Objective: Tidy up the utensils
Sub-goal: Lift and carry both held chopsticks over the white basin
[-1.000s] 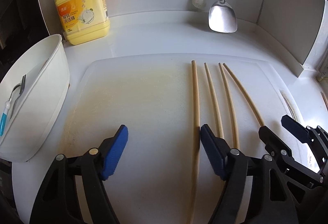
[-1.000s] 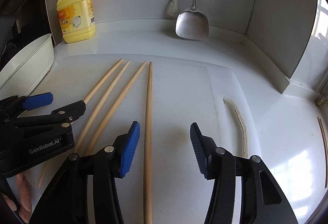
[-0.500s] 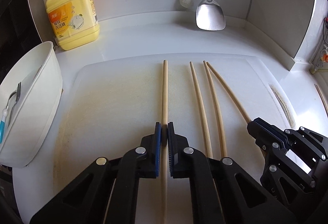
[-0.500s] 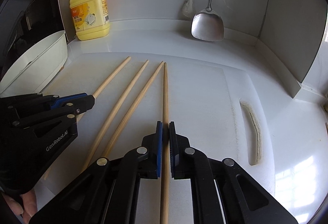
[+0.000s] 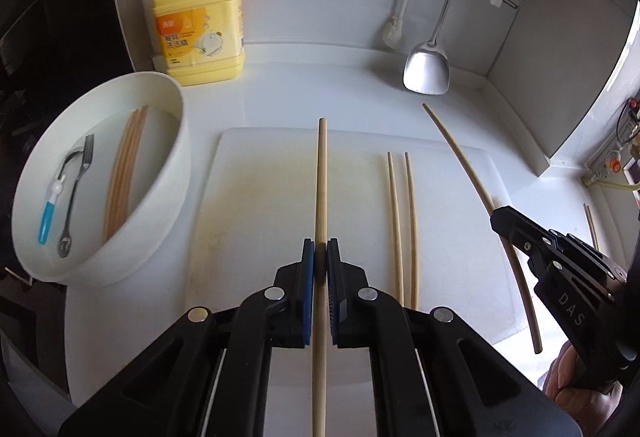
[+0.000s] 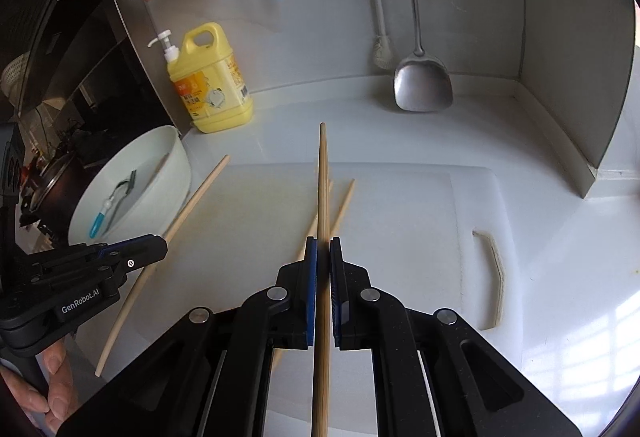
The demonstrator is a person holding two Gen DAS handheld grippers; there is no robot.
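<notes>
Two chopsticks (image 5: 402,221) lie side by side on the cutting board (image 5: 260,197). At its nine o'clock sits the basin (image 5: 160,197), with a fork (image 5: 78,193) and more chopsticks (image 5: 124,173) in it. The detergent bottle (image 5: 200,21) stands at eleven, the spatula (image 5: 426,71) hangs at one.

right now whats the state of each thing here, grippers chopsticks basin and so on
left gripper: shut on a chopstick, lifted
right gripper: shut on another chopstick, lifted
two chopsticks: lying side by side on the cutting board
white basin: holds chopsticks, a fork and a blue-handled utensil
detergent bottle: upright, pump on
spatula: hanging at the wall
</notes>
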